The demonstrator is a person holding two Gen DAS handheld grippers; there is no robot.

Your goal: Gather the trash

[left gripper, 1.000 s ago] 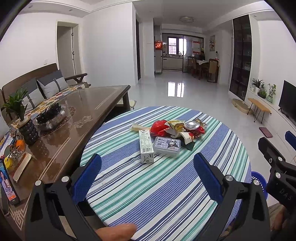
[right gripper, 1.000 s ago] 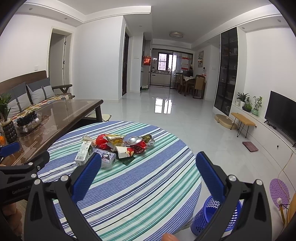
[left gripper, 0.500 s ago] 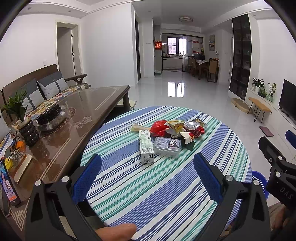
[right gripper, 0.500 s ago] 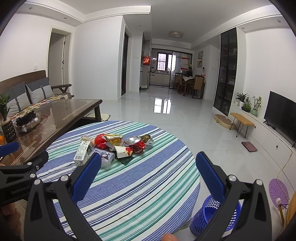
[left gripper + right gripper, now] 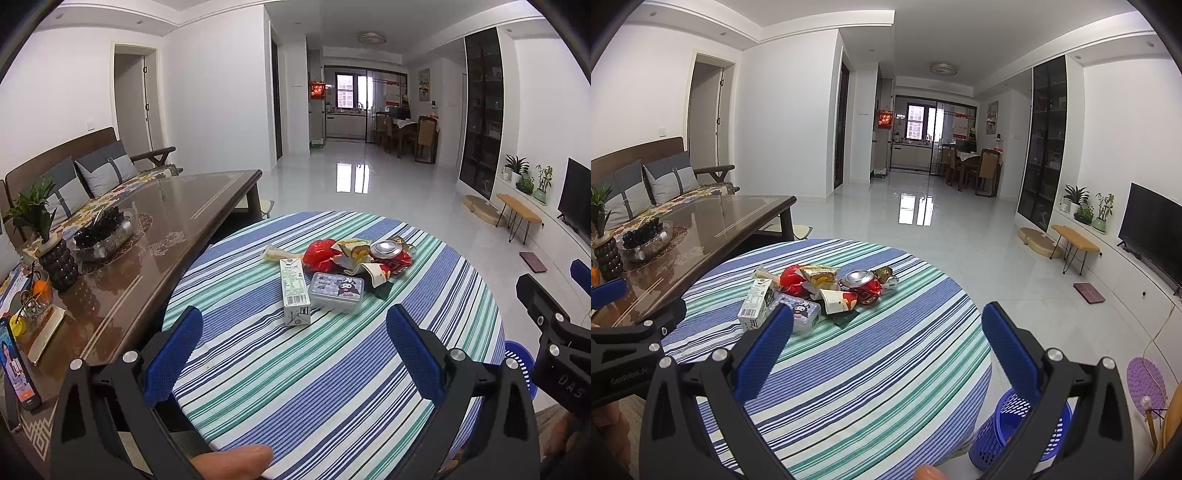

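A pile of trash lies at the middle of the round striped table (image 5: 332,387) (image 5: 886,369): a white drink carton (image 5: 294,291) (image 5: 756,302), a clear plastic box with a cartoon label (image 5: 337,290) (image 5: 801,314), a crushed red can (image 5: 388,251) (image 5: 862,282), a red wrapper (image 5: 320,253) (image 5: 790,277) and snack bags (image 5: 356,249) (image 5: 822,277). My left gripper (image 5: 293,356) stands open over the table's near side, short of the carton. My right gripper (image 5: 888,354) is open too, nearer the right edge, holding nothing. A blue mesh bin (image 5: 1015,428) (image 5: 519,363) stands on the floor by the table's right side.
A long brown wooden table (image 5: 129,258) (image 5: 701,229) with a plant, a fruit bowl and a phone abuts the round table on the left, a sofa behind it. White tiled floor stretches ahead. A small stool (image 5: 1075,243), plants and a TV line the right wall.
Both views have shifted only slightly; the right gripper has crept a little toward the trash pile. Both grippers stay open.
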